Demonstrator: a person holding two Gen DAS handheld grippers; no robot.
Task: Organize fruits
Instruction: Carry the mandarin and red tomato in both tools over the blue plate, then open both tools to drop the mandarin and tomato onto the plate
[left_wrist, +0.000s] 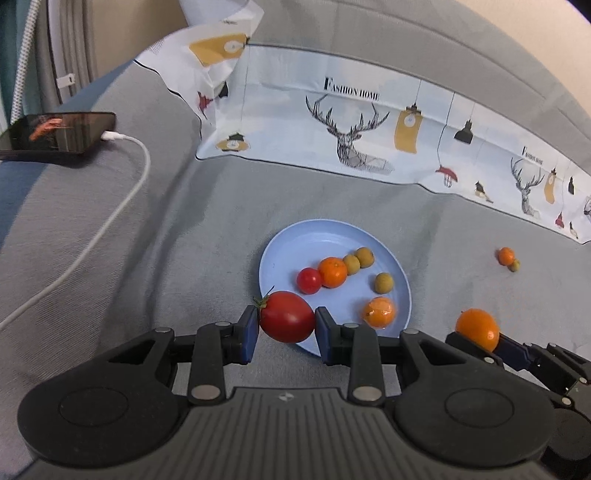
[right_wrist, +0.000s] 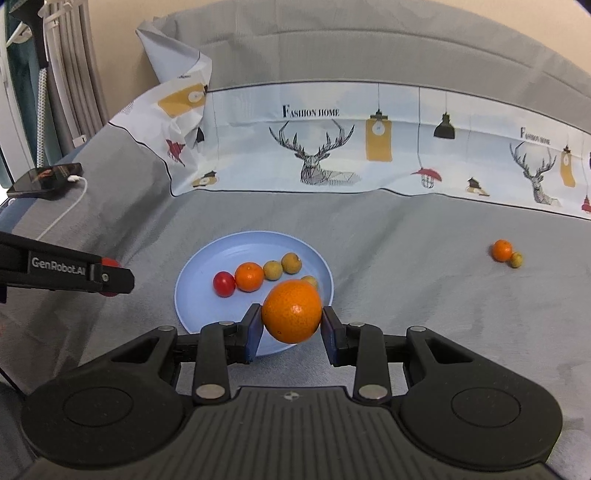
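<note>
My left gripper (left_wrist: 287, 323) is shut on a large red tomato (left_wrist: 287, 316), held over the near rim of a light blue plate (left_wrist: 295, 240). On the plate lie a small red tomato (left_wrist: 309, 280), a mandarin (left_wrist: 332, 272), three small yellow-green fruits (left_wrist: 384, 283) and an orange fruit (left_wrist: 378, 312). My right gripper (right_wrist: 292, 321) is shut on a big orange (right_wrist: 291, 311) above the plate's near right rim (right_wrist: 207, 295). In the right wrist view the left gripper (right_wrist: 114, 278) shows at the left. Another mandarin (right_wrist: 502, 250) and a small yellow-green fruit (right_wrist: 516, 259) lie loose on the grey cover at the far right.
A phone (left_wrist: 61, 133) with a white charging cable (left_wrist: 122, 192) lies at the far left. A printed cloth with deer and lamps (left_wrist: 351, 122) runs along the back, against a grey cushion. Grey fabric surrounds the plate on all sides.
</note>
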